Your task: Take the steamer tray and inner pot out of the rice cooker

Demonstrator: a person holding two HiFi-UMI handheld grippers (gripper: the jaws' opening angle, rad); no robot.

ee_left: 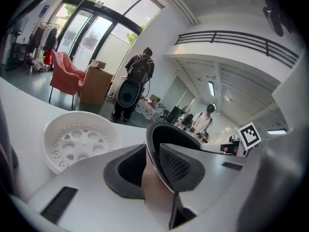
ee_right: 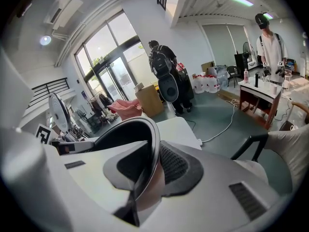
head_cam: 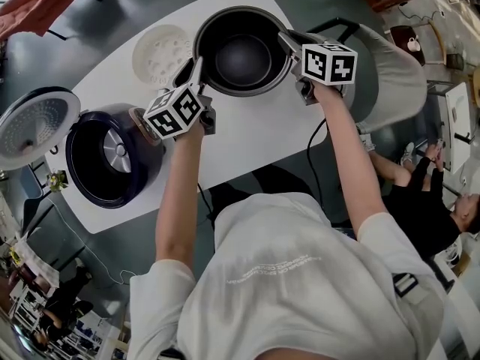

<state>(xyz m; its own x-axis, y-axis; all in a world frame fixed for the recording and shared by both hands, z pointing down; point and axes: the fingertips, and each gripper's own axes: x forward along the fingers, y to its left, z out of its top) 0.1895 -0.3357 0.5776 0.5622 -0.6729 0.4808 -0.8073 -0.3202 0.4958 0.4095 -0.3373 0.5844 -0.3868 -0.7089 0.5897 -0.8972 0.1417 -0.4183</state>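
your white table (head_cam: 251, 133) with rounded corners carried three things. the rice cooker (head_cam: 112, 156) sat at its 8 o'clock end, lid swung open past the edge. the white steamer tray (head_cam: 159, 53) lay at 11 o'clock. just beside it, at 1 o'clock, was the dark inner pot (head_cam: 241, 55).

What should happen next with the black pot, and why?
Probably let the pot go once it sits steady. It is already out of the cooker, beside the white tray on the table, its rim between the jaws of the left hand-held gripper and right hand-held gripper.
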